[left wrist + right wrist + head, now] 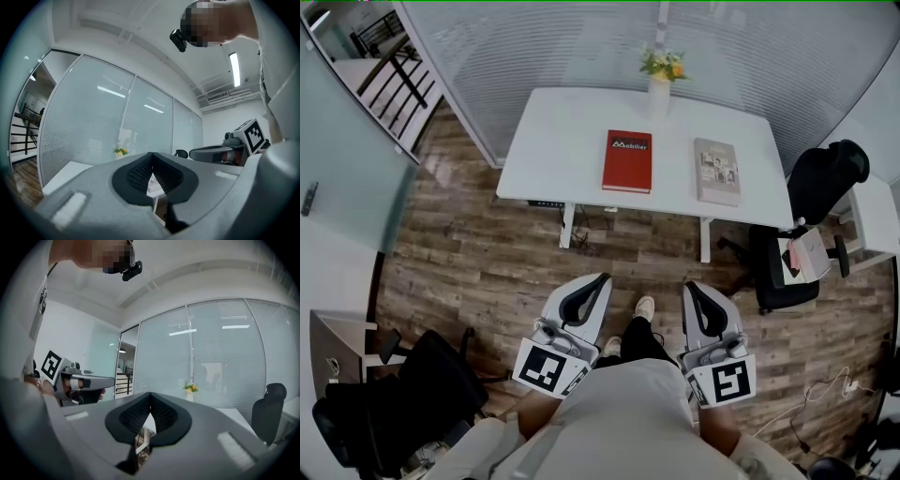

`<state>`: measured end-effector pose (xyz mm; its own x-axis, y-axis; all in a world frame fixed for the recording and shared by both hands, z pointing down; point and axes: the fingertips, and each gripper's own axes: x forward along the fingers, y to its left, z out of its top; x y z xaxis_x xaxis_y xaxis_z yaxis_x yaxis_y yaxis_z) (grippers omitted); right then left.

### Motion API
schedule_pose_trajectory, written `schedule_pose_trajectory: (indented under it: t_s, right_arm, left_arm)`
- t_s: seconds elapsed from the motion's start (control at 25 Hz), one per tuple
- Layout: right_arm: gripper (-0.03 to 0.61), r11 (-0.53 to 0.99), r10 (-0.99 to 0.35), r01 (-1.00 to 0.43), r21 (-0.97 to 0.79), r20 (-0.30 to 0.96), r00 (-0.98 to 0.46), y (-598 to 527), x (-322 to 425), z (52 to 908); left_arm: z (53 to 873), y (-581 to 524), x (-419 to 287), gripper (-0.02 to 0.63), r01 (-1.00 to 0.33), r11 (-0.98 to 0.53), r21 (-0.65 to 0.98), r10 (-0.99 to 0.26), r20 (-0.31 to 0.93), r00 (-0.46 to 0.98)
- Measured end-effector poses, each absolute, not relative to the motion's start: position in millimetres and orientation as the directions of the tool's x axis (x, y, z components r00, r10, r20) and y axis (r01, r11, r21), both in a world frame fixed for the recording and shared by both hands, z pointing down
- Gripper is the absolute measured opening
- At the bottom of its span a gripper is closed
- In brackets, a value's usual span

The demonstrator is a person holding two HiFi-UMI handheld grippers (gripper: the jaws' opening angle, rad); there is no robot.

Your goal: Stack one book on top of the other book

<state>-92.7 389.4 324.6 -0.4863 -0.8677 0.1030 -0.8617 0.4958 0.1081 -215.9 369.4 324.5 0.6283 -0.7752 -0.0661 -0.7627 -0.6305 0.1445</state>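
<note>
Standing back from the white table (pixel 553 141), we hold the left gripper (pixel 596 280) and the right gripper (pixel 693 287) side by side, well short of the desk edge. Each gripper's own view shows its jaws pressed together at the tips with nothing between them. On the tabletop the red book (pixel 627 161) lies flat near the middle, and the grey book (pixel 717 172) lies flat to its right, the two apart with bare table between them. A vase of flowers (pixel 660 80) stands at the far edge behind them. A black office chair (pixel 811 220) sits by the table's right end on the wooden floor (pixel 487 262).
</note>
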Motion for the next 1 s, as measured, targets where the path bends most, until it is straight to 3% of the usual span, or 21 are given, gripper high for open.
schedule_pose_trajectory:
  t_s: [1.0]
  right_arm:
    - [0.005, 0.522, -0.852, -0.848, 0.094, 0.096, -0.514, 267.3, -36.1, 323.6]
  left_arm:
    - [324.8, 248.2, -156.4, 0.002, -0.775, -0.613, 0.151, -0.788, -0.053, 0.613]
